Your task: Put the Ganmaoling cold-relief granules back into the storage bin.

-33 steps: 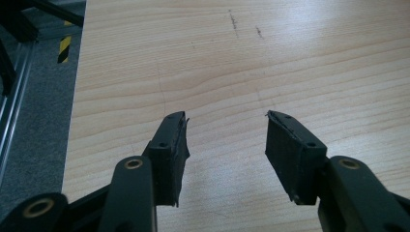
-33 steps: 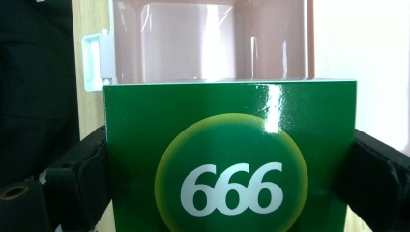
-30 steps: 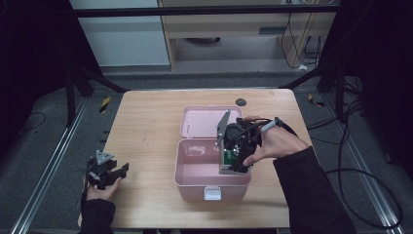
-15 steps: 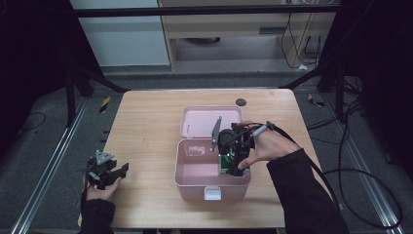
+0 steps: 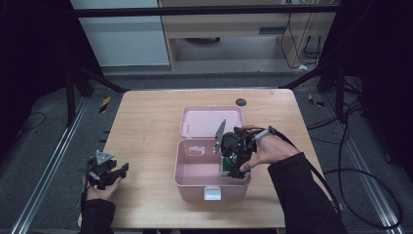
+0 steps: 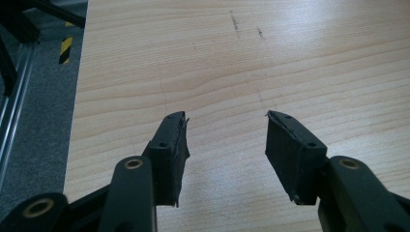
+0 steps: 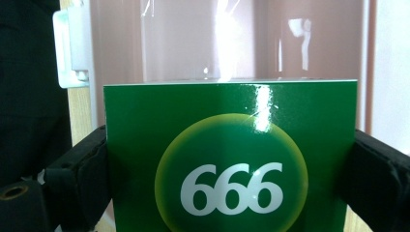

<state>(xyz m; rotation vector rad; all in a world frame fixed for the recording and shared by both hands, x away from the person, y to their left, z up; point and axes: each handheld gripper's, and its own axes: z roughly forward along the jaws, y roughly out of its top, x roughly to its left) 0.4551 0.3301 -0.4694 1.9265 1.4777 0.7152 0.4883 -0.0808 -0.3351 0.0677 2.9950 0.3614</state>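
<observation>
Here the right gripper [image 5: 233, 163] clamps the glossy green "666" cardboard box [image 7: 231, 159] by its side faces inside the pink plastic bin [image 5: 195, 170] near the desk's front edge; it looks light, slick and crushable. The left gripper [image 6: 226, 145] stands apart, empty.

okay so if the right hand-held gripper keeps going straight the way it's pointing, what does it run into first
Probably the inside of the pink box. The right hand-held gripper, shut on the green 666 carton, points down into it, so the carton would likely meet the pink floor first; depth is unclear.

Right tongs [image 5: 229, 168] inside pink box [image 5: 195, 183]
</observation>
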